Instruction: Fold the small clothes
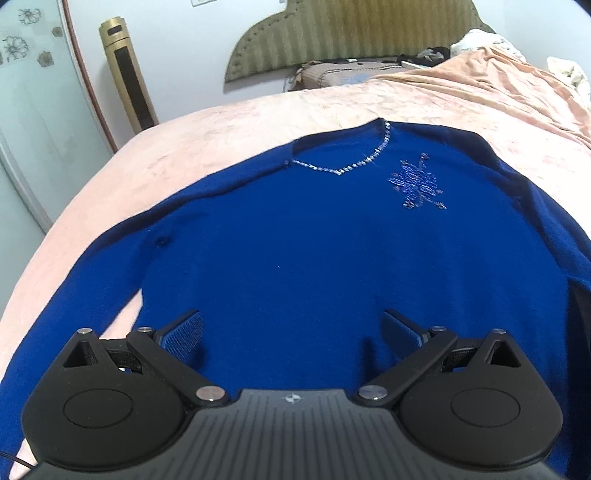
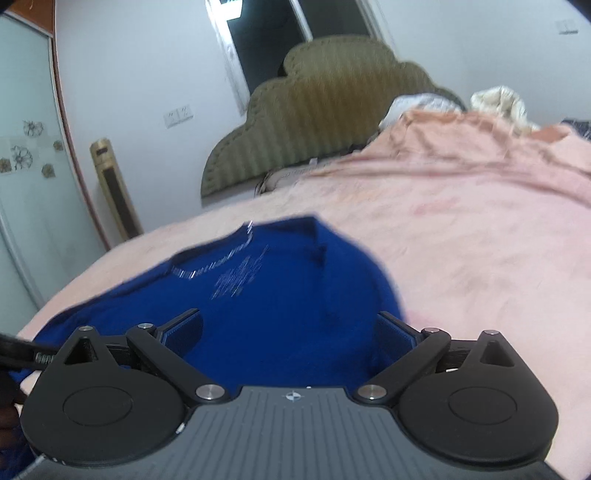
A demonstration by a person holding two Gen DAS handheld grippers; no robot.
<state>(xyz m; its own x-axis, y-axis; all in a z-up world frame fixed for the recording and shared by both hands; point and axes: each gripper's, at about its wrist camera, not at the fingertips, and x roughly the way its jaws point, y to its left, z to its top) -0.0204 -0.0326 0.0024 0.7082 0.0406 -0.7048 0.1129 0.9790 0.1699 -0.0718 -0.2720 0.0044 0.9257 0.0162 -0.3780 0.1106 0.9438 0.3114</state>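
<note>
A royal-blue long-sleeved sweater (image 1: 295,251) lies front up on the pink bedspread (image 1: 229,125), with a beaded neckline (image 1: 343,166) and a sparkly motif (image 1: 417,184) on the chest. Its sleeves run down both sides. My left gripper (image 1: 291,332) is open and empty, just above the sweater's lower body. In the right wrist view the sweater (image 2: 277,295) is blurred and its right side looks rounded or folded in. My right gripper (image 2: 290,332) is open and empty over the sweater's lower right part.
An olive padded headboard (image 1: 351,33) and pillows stand at the far end of the bed. Rumpled pale bedding (image 2: 495,99) lies at the far right. A gold tower fan (image 1: 127,77) and a frosted glass wardrobe door (image 1: 33,110) stand on the left beyond the bed edge.
</note>
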